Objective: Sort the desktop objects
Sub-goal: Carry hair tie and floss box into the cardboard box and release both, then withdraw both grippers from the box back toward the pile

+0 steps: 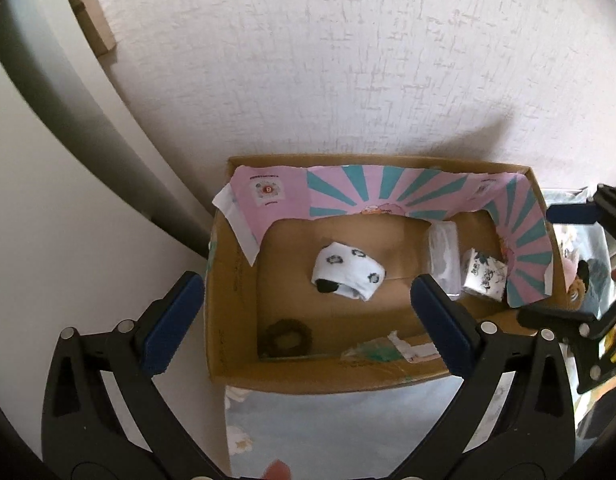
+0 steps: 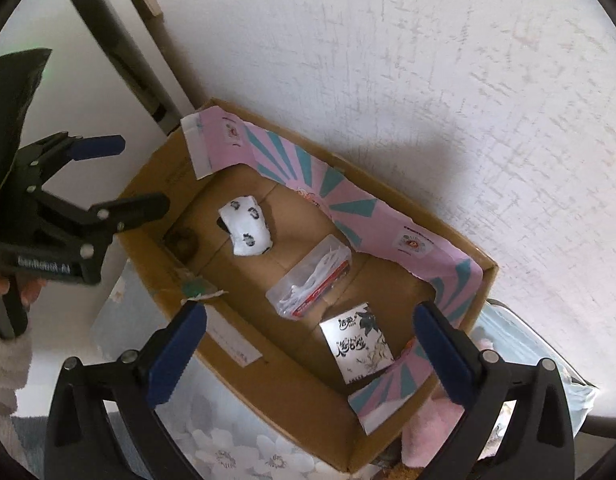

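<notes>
Box (image 1: 232, 312) against wall, sorted items lying inside; both my grippers hover over it, jaws spread, nothing held.
Rolled sock (image 1: 347, 276) looks soft and light, so I'd pinch across its middle. Clear case (image 2: 310, 280) looks stiff and slick; printed packet (image 2: 362, 342) shows brush script I can't read.

Right gripper (image 2: 308, 356) hanging wide open over a cardboard box (image 2: 388, 436), rolled white sock (image 2: 248, 226), clear plastic case (image 2: 310, 276) and printed packet (image 2: 358, 342) lying inside, left gripper (image 2: 128, 176) also gaping beside it
</notes>
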The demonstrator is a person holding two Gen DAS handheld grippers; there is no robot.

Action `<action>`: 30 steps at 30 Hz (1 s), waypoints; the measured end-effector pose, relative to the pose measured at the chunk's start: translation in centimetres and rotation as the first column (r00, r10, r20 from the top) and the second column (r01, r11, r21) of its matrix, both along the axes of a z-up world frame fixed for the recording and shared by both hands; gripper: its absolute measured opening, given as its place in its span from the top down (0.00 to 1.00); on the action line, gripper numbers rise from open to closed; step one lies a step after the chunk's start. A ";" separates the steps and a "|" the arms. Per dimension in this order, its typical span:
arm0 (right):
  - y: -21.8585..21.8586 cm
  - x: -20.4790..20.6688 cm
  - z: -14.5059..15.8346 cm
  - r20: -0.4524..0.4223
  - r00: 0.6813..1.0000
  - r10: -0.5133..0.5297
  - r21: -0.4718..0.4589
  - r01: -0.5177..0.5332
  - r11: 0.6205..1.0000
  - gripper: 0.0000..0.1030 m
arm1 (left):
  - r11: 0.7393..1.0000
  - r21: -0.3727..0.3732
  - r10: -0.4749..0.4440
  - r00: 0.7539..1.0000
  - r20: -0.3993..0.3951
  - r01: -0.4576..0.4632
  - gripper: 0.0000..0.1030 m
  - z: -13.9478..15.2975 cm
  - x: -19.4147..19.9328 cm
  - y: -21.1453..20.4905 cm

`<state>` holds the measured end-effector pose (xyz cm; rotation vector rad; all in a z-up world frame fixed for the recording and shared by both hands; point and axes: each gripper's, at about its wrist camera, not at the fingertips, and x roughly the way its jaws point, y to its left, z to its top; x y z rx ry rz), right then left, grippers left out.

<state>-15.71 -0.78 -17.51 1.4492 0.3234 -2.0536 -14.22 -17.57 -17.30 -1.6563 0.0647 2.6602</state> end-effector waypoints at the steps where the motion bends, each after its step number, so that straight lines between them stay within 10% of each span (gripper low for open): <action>1: 0.2 0.3 0.2 0.010 1.000 0.013 -0.004 -0.013 1.000 0.00 | 1.000 -0.007 -0.002 1.000 0.000 0.002 0.00 0.3 0.2 0.2; 15: 6.9 3.7 10.3 -0.221 0.975 0.000 -0.027 -0.006 1.000 0.00 | 0.995 -0.098 -0.026 0.983 -0.181 0.008 0.00 8.0 3.2 5.3; 30: 16.4 7.3 11.9 -0.286 0.953 -0.096 -0.008 0.097 0.995 0.00 | 0.971 0.017 -0.228 0.943 -0.244 0.239 0.00 10.6 7.5 15.0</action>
